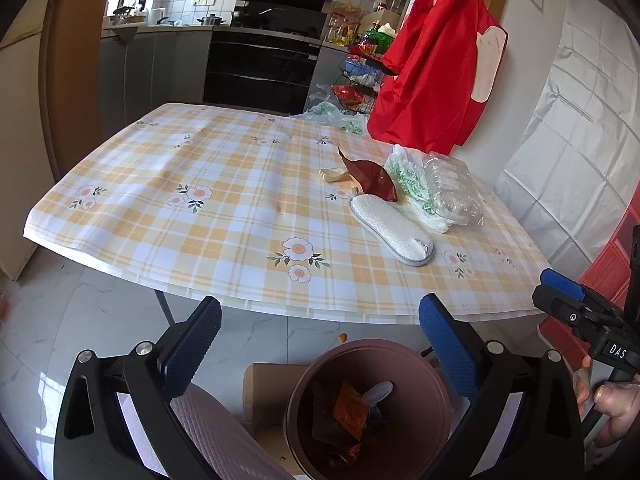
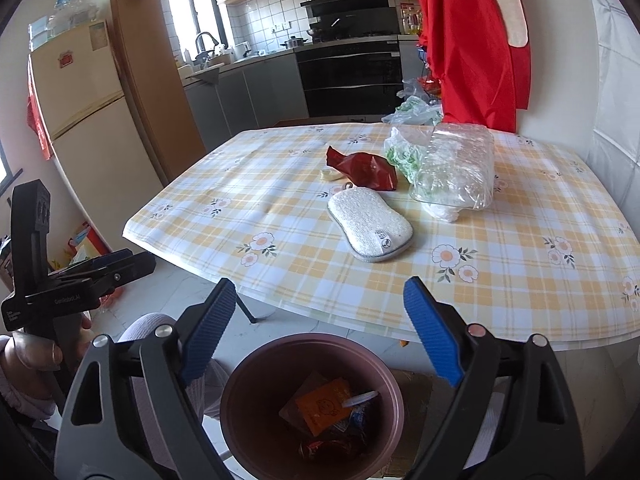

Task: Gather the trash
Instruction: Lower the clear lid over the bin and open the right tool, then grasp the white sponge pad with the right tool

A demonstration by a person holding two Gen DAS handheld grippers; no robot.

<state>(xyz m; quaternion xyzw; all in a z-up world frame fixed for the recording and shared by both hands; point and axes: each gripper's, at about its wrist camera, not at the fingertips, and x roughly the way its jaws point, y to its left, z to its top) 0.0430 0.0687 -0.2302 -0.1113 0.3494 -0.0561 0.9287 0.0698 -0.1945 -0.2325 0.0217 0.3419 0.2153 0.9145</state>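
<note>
A brown round trash bin stands on the floor below the table's near edge, holding an orange wrapper and other scraps. My left gripper and right gripper both hover above it, open and empty. On the checked table lie a white scrub pad, a crumpled red wrapper, a pale yellow peel, a clear plastic box and a green-printed plastic bag.
A red garment hangs by the wall at the table's far right corner. Cardboard lies on the floor beside the bin. A person's knee is at the lower left. A fridge stands left, kitchen units behind.
</note>
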